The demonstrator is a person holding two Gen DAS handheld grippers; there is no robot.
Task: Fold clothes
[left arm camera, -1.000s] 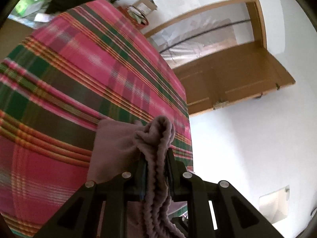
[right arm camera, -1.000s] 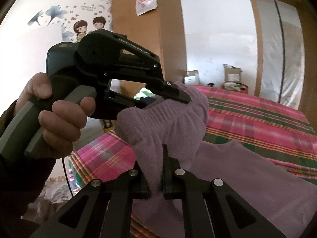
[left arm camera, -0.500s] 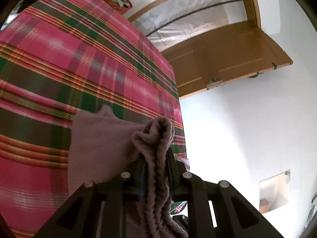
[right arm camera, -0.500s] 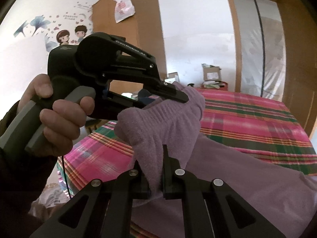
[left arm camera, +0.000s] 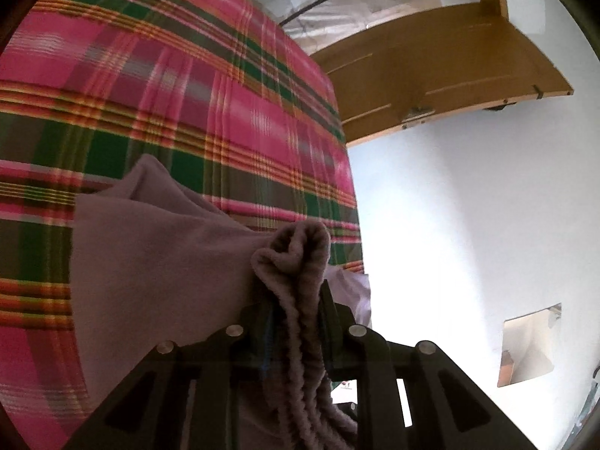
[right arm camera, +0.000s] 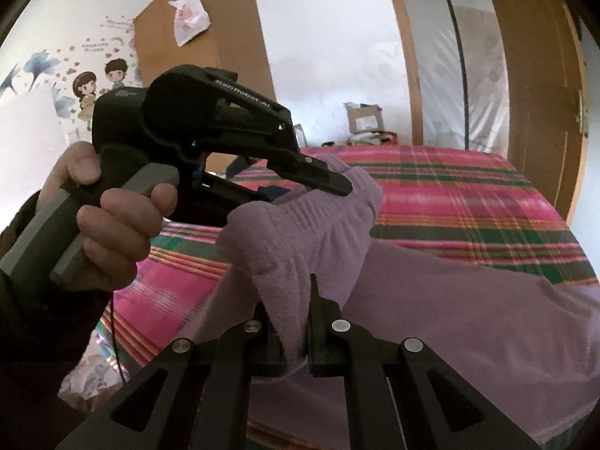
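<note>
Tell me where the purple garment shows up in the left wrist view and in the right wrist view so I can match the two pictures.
Left wrist view: the purple garment fills the lower centre, its ribbed edge pinched in the left gripper.
Right wrist view: it spreads across the lower right, a bunched ribbed part clamped in the right gripper at centre.
Shared landmark: the pink and green plaid bedspread under the garment.

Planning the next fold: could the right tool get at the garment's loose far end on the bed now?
Probably not: the right tool is shut on the ribbed cuff of the purple garment, so it must release first.
</note>
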